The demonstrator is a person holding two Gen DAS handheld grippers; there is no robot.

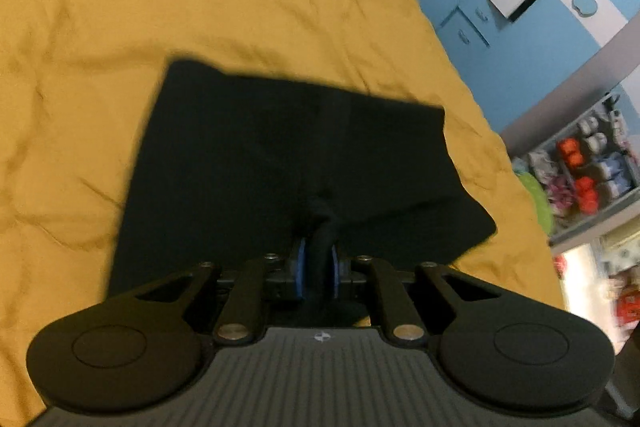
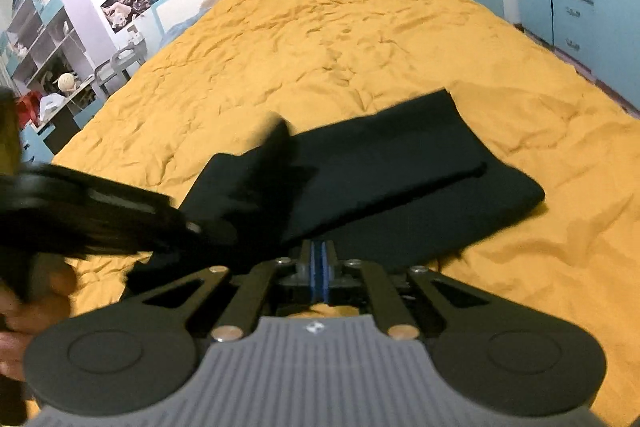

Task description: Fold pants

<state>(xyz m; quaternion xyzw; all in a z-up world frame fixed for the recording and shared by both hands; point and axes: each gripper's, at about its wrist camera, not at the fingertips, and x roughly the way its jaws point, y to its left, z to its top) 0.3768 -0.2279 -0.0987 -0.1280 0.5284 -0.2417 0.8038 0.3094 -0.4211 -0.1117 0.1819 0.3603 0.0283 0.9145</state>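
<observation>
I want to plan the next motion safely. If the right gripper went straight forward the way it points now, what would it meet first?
Most likely the black pants: the right gripper, jaws closed, has the folded cloth on the yellow bedcover directly ahead. Depth is uncertain, and I cannot tell whether it already pinches the near edge.

What we cannot make out

In the right wrist view the left gripper (image 2: 120,215) is smeared by motion, hiding the pants' (image 2: 400,179) near left part; its jaws we cannot read. The far-right shelf (image 1: 592,163) holds blurred items we cannot name, cut by the edge.
</observation>
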